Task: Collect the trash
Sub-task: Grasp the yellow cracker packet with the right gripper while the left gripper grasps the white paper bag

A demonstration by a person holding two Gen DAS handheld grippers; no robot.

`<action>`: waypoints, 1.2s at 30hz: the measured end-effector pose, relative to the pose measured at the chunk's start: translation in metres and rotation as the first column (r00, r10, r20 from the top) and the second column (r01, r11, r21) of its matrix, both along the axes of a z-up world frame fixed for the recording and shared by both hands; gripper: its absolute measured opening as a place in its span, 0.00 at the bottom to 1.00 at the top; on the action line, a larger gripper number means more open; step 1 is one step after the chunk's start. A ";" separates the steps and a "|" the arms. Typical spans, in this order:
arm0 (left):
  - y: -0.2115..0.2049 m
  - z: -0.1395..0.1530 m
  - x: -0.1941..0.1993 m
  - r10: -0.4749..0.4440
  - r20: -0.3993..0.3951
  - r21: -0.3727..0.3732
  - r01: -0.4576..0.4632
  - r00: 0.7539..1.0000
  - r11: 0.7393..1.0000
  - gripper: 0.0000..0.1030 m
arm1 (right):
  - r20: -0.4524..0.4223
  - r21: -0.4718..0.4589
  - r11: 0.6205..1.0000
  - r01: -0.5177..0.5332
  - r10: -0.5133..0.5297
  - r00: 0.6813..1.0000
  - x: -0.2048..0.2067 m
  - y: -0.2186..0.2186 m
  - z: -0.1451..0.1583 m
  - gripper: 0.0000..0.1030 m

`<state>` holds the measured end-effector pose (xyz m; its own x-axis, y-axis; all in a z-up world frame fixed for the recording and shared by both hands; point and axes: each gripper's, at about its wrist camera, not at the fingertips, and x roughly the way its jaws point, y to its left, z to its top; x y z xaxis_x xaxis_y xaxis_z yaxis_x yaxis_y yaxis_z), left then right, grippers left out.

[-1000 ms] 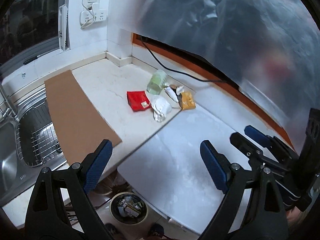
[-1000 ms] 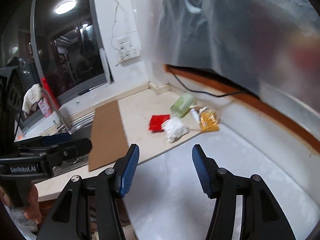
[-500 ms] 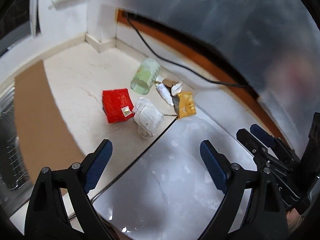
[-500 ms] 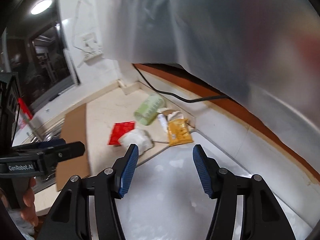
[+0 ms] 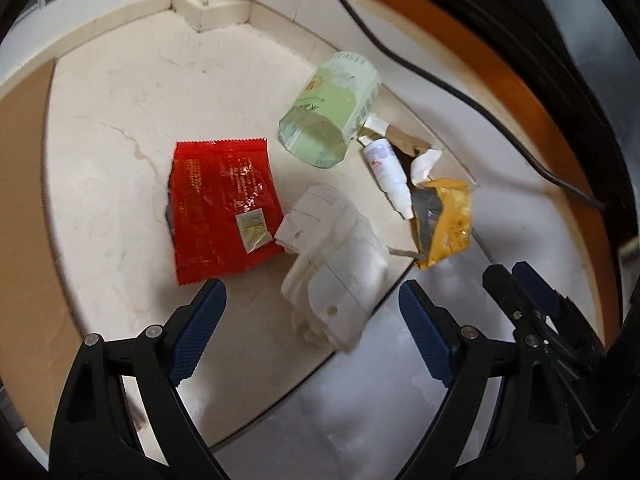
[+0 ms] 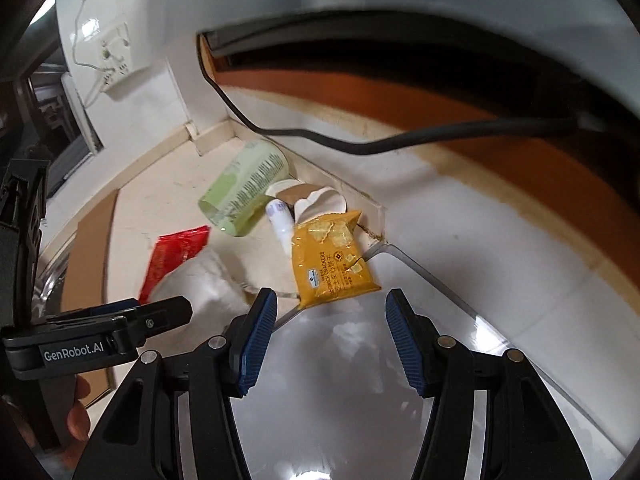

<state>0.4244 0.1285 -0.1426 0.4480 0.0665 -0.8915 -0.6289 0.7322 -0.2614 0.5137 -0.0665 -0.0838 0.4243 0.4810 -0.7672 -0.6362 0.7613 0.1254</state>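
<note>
Trash lies clustered on the pale counter: a red wrapper (image 5: 224, 208), a crumpled white paper (image 5: 340, 276), a green clear bottle (image 5: 332, 112) on its side, a small white tube (image 5: 390, 176) and a yellow cracker packet (image 5: 444, 220). My left gripper (image 5: 312, 332) is open, just short of the white paper. My right gripper (image 6: 330, 332) is open, just in front of the yellow cracker packet (image 6: 332, 260). The right wrist view also shows the bottle (image 6: 244, 188), the red wrapper (image 6: 176, 256) and the white paper (image 6: 200, 284).
A black cable (image 5: 460, 88) runs along the orange strip at the wall. A brown board (image 5: 20, 200) lies on the counter's left. A glossy white slab (image 6: 360, 380) lies under both grippers. A wall socket (image 6: 112, 56) is at the back.
Both grippers have moved forward and down toward the trash pile, which now fills each view. Both stay open.
</note>
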 end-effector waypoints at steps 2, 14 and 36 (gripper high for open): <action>0.002 -0.006 0.005 0.002 -0.003 -0.008 -0.002 1.000 1.000 0.84 | -0.003 -0.007 1.000 0.007 -0.007 1.000 0.005 0.007 -0.009 0.57; 0.008 -0.016 0.011 -0.044 0.106 -0.088 0.053 0.993 0.995 0.40 | -0.009 -0.012 0.999 0.040 -0.040 0.999 0.027 0.033 -0.039 0.66; -0.015 0.029 -0.052 -0.088 0.165 -0.024 0.093 0.982 0.995 0.36 | 0.003 -0.079 0.996 0.041 -0.041 0.999 0.016 0.048 -0.052 0.44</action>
